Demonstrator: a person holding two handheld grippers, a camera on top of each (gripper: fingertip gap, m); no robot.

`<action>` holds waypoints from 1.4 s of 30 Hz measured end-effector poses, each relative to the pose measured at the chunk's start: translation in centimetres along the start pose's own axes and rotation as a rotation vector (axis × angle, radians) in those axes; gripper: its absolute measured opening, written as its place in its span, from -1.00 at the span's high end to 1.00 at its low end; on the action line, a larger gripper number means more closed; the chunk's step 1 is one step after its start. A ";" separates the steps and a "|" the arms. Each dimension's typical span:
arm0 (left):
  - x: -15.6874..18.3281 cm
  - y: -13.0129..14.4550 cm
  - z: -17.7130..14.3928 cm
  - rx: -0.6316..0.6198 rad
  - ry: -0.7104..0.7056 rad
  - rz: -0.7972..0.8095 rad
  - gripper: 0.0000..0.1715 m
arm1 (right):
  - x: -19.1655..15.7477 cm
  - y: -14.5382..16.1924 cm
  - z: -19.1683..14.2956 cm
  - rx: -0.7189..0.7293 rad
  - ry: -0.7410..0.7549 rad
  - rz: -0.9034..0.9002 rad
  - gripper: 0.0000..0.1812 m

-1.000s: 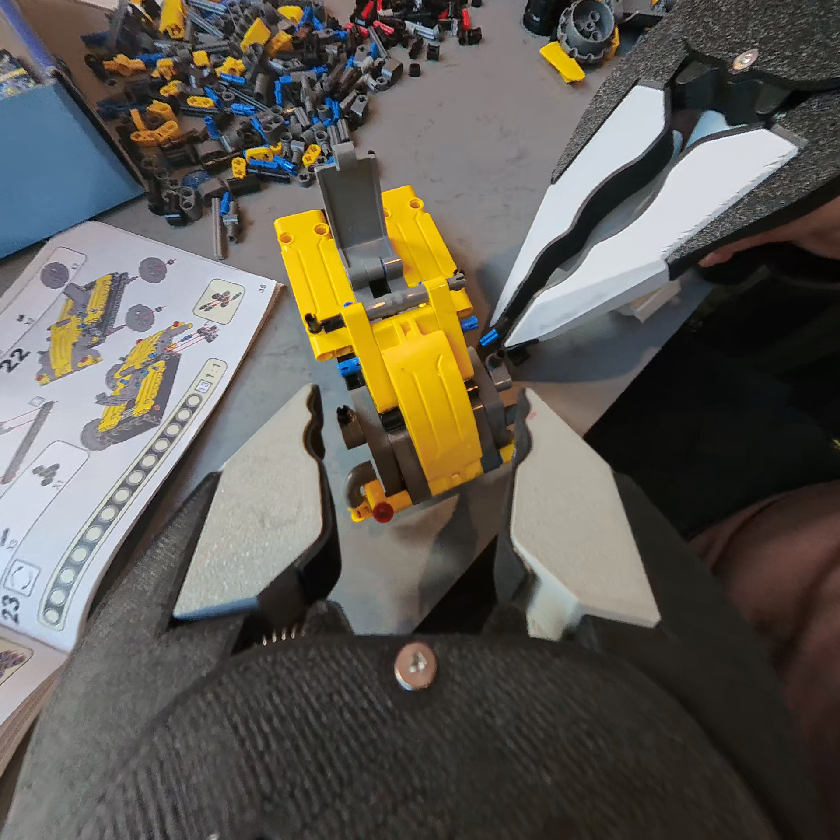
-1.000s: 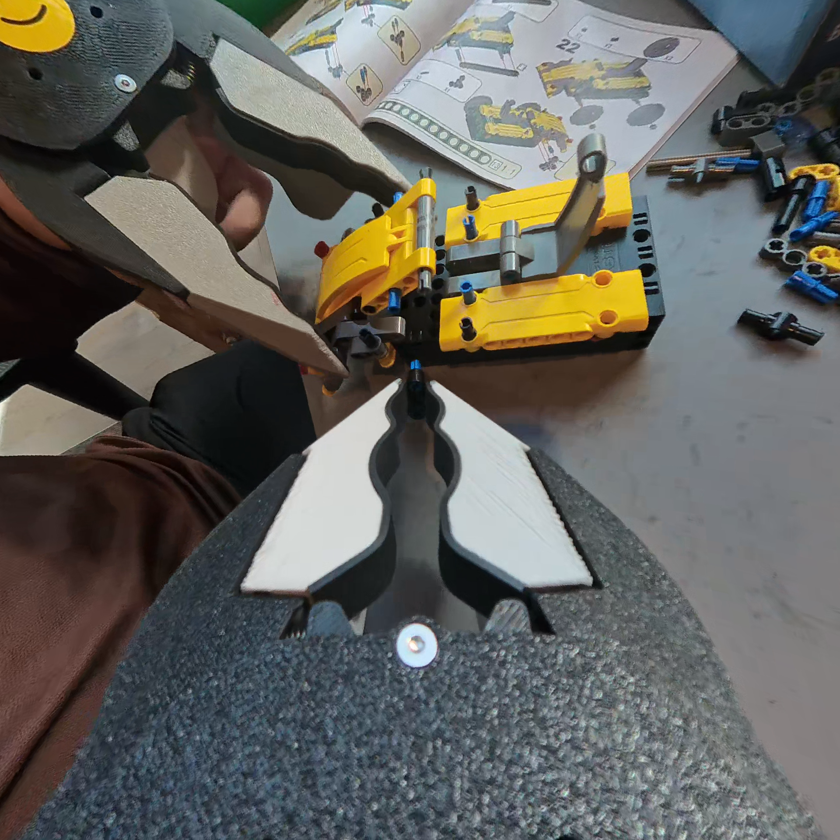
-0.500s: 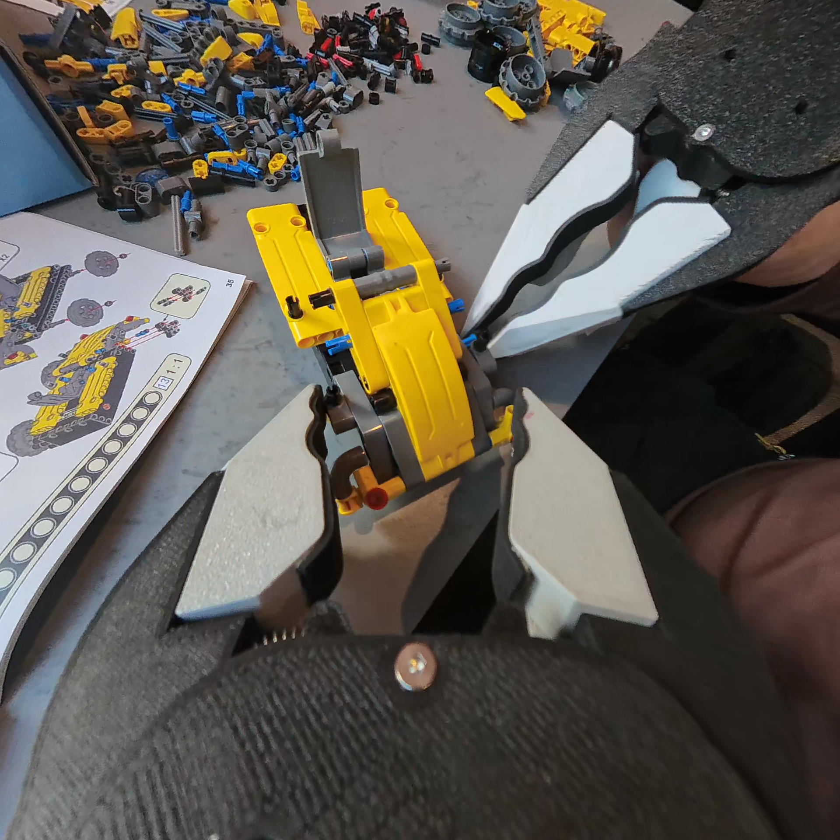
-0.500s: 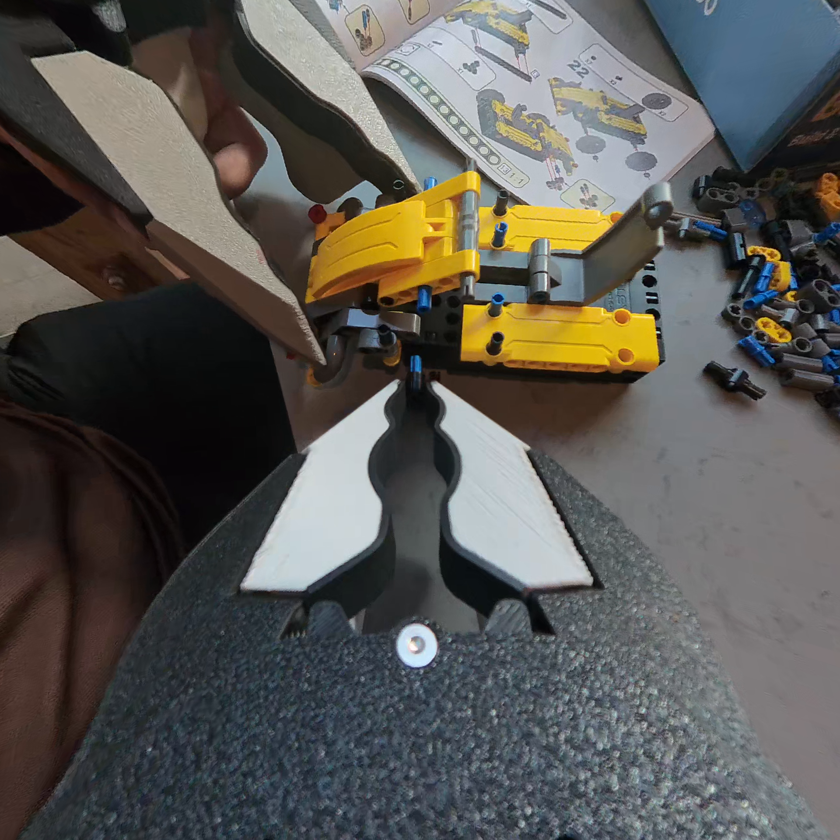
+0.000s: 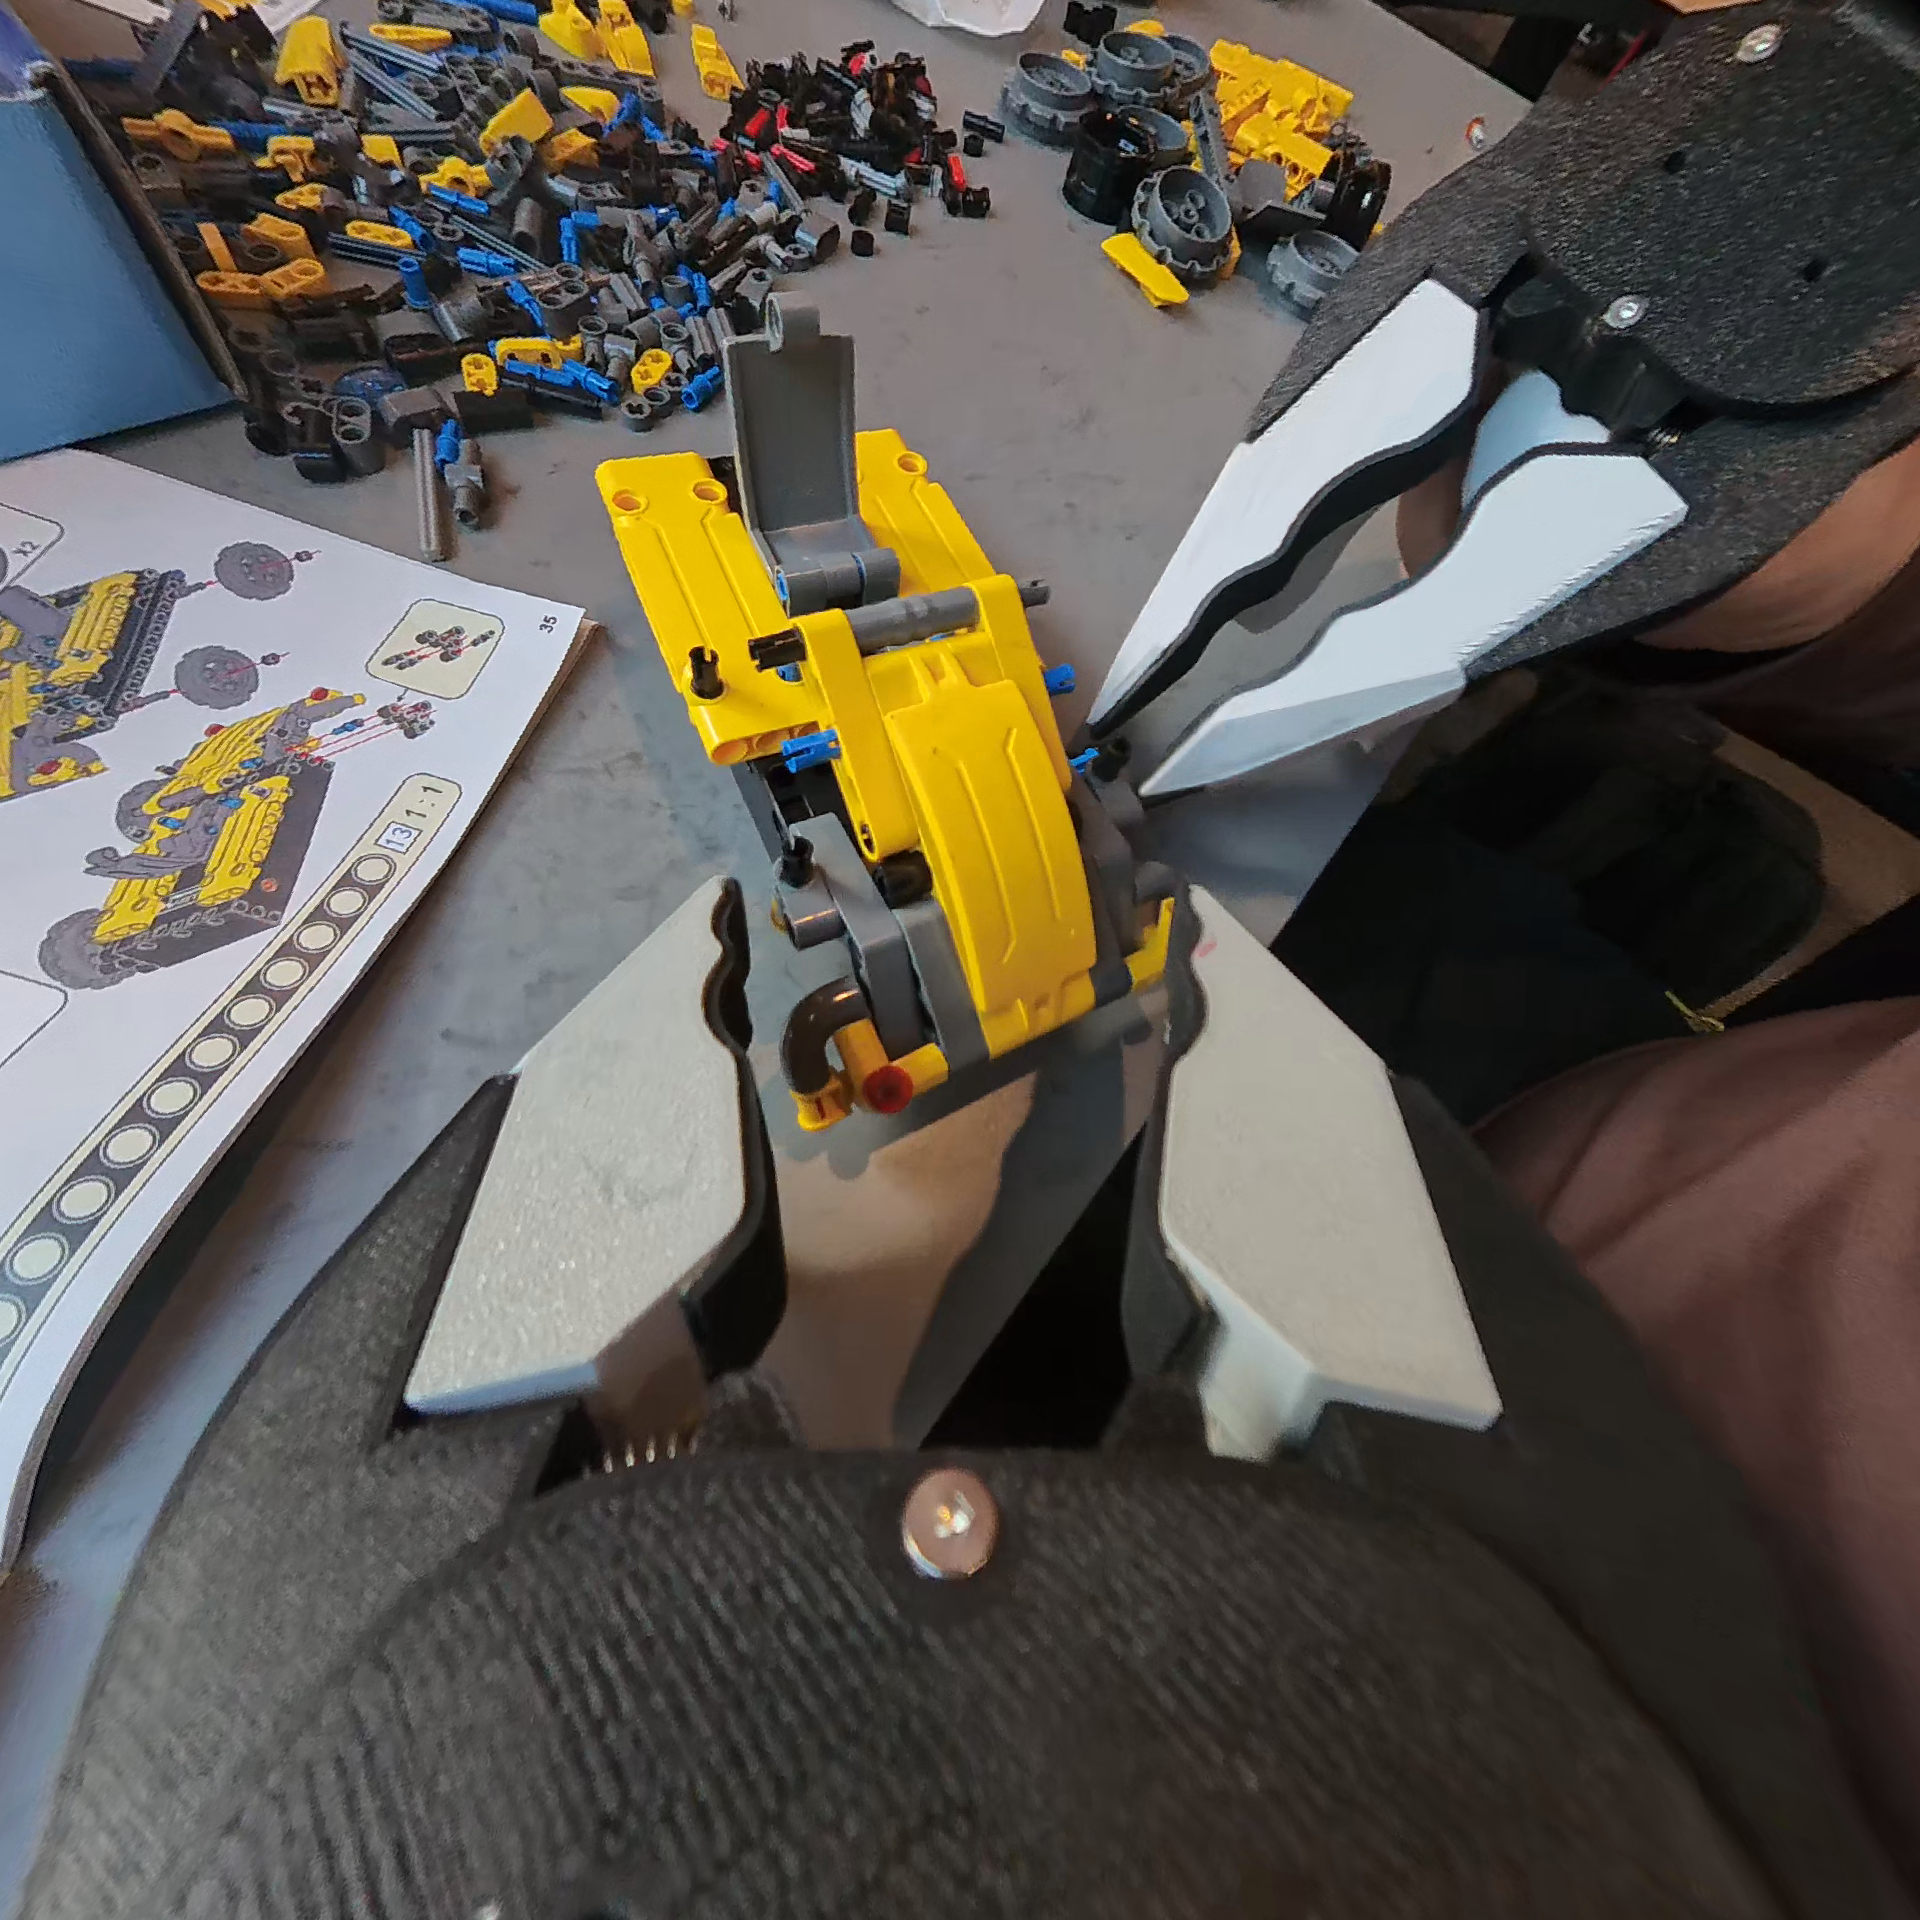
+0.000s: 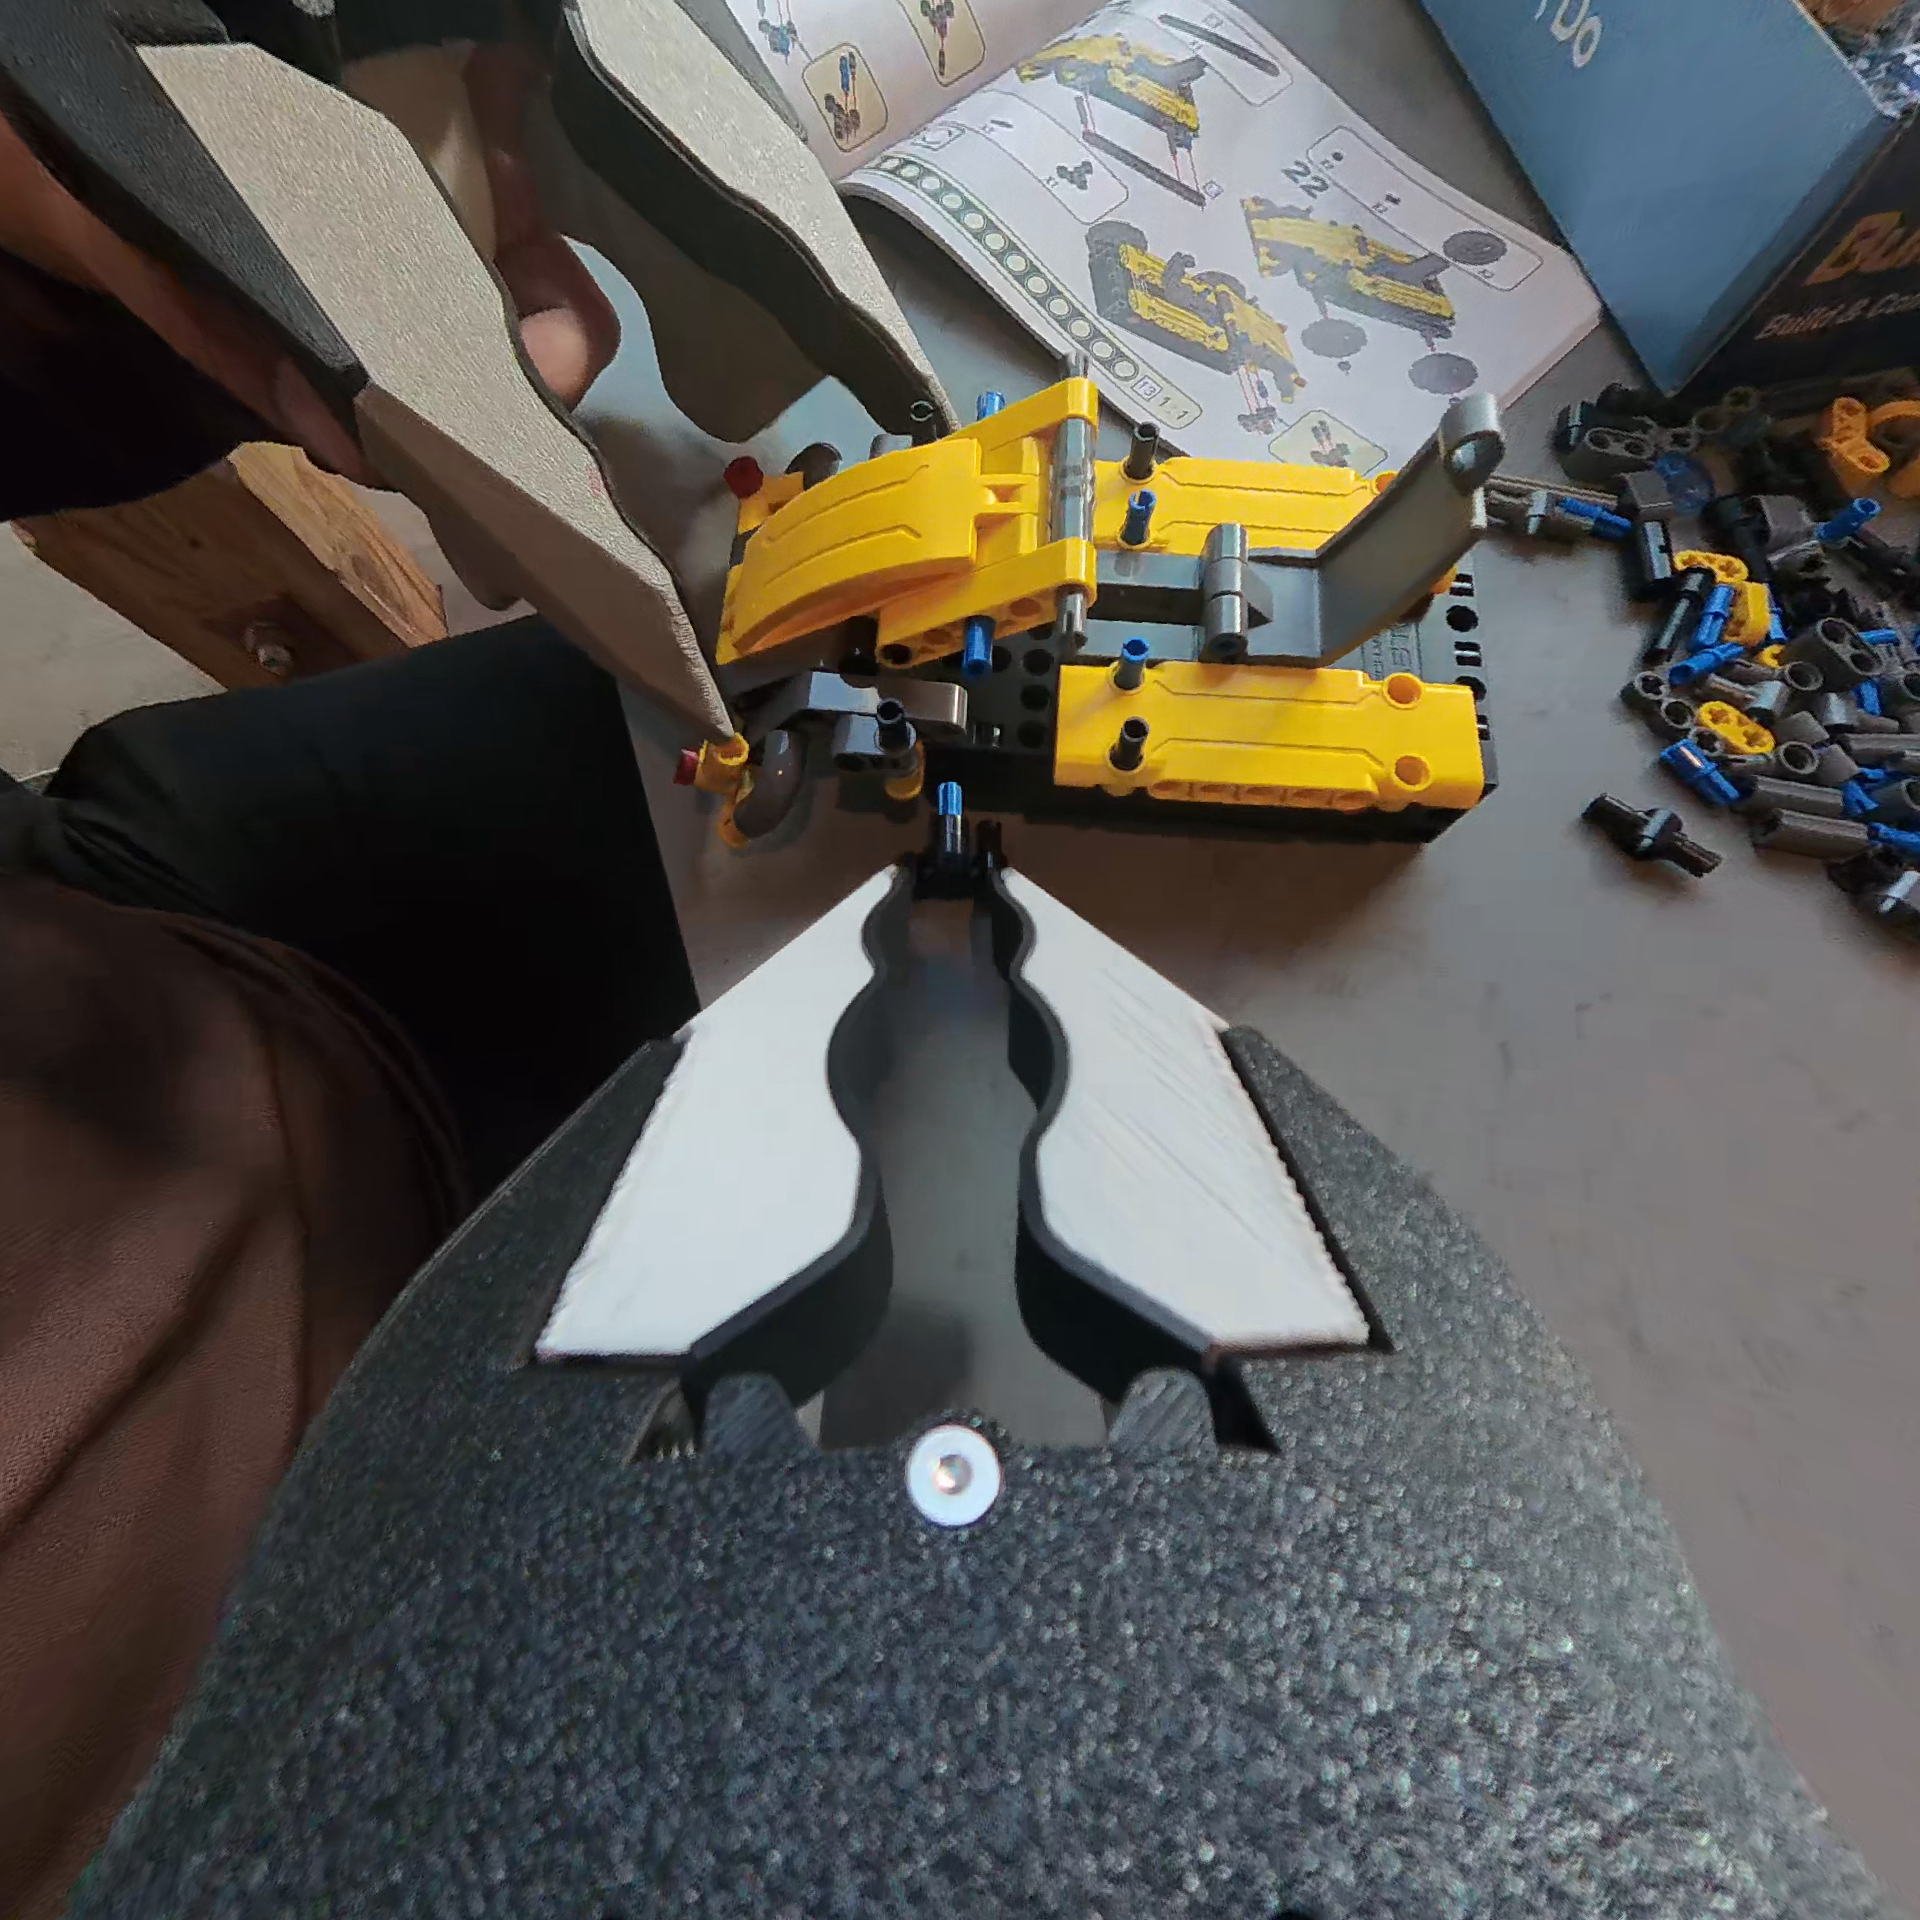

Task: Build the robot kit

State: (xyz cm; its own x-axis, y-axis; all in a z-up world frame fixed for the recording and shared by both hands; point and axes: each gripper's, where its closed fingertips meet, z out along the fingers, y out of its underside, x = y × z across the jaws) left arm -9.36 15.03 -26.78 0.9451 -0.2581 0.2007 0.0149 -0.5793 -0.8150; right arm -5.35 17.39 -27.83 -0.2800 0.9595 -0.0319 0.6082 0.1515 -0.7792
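My right gripper [image 6: 948, 868], clenched on a blue-tipped pin [image 6: 948, 821], points at the yellow model's [image 6: 1101, 613] near long side; left gripper [image 5: 951, 935] straddles its end at the desk [image 6: 1558, 1143] edge, jaws apart

Illumination is soft, even daylight; the grey table [image 5: 1049, 374] reads clearly, and the yellow model [image 5: 914, 748] casts only a faint shadow at its near end. Both views show strong wide-angle bending toward the edges. Focus is sharp around the model; gripper housings nearest each lens are slightly soft, without glare.
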 end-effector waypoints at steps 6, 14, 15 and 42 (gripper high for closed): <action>0.2 -0.3 -0.9 0.038 0.030 -0.031 0.08 | -0.1 -0.2 0.2 0.003 -0.021 0.011 0.94; -2.4 1.2 -4.3 0.112 -0.068 -0.083 0.19 | -0.2 -0.3 0.3 -0.002 -0.044 0.020 0.96; -2.7 1.2 -4.6 0.129 -0.075 -0.093 0.21 | -0.2 -0.3 0.3 -0.002 -0.045 0.023 0.96; -3.5 2.3 -6.9 0.300 -0.137 -0.035 0.28 | 0.0 0.1 0.5 -0.018 -0.008 -0.006 0.97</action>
State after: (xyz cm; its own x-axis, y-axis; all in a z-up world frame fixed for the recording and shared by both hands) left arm -14.93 9.27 -25.59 0.9771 -0.1238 0.1729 0.1244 -0.3267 -0.9369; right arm -5.69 17.32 -28.19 -0.2896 0.9566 -0.0330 0.6198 0.1612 -0.7680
